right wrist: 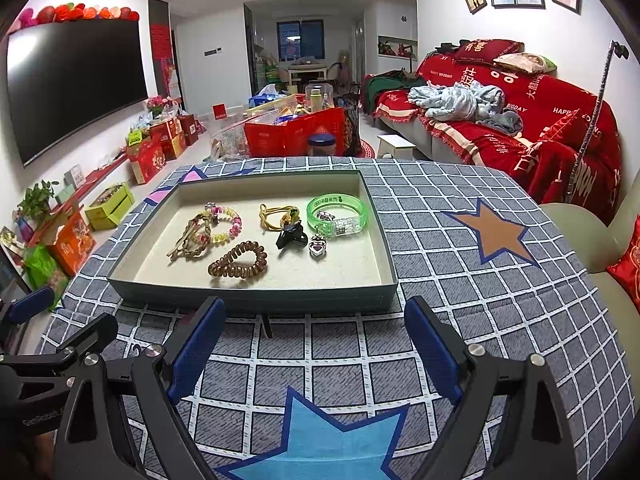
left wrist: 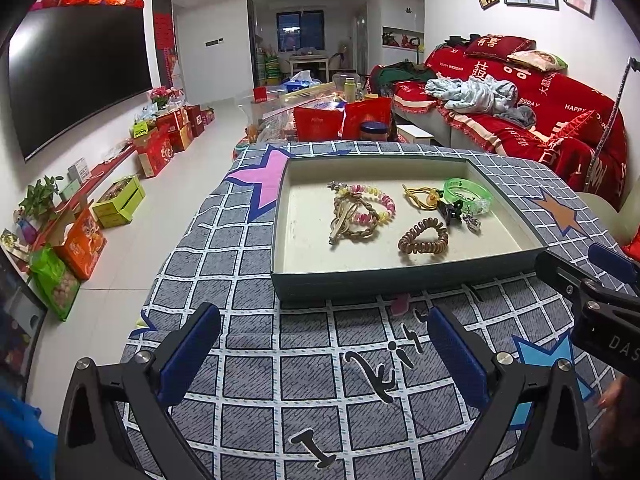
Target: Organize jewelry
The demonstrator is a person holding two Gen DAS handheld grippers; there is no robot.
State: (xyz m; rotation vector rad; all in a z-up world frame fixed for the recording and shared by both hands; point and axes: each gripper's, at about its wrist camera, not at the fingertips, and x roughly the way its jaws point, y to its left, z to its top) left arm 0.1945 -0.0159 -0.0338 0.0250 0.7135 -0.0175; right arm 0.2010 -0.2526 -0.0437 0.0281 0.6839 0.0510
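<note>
A flat box [right wrist: 256, 300] sits on the table with the jewelry inside it. In the middle of the box, seen from the right gripper's side, is a small black clip [right wrist: 289, 237]. A green bracelet [right wrist: 339, 212] lies at 2 o'clock from the clip. A little heart charm [right wrist: 317, 247] lies just beside the clip at 3 o'clock. A yellow hair band [right wrist: 276, 216] is at 11 o'clock. A brown curly hair tie [right wrist: 239, 266] is at 7 o'clock. A pink and yellow bead bracelet [right wrist: 226, 222] and a tan braided band [right wrist: 192, 244] touch each other over at 9 o'clock.

The box rests on a gray cloth [right wrist: 460, 300] with white squares and big stars.

The left gripper [left wrist: 324, 350] and the right gripper [right wrist: 316, 350] are on the near side of the box, side by side. Both have their blue fingers spread wide apart with nothing between them. Neither one touches the box.

A red couch [right wrist: 540, 120] stands at 2 o'clock from the table, and a big dark TV [right wrist: 72, 80] hangs at 10 o'clock.
</note>
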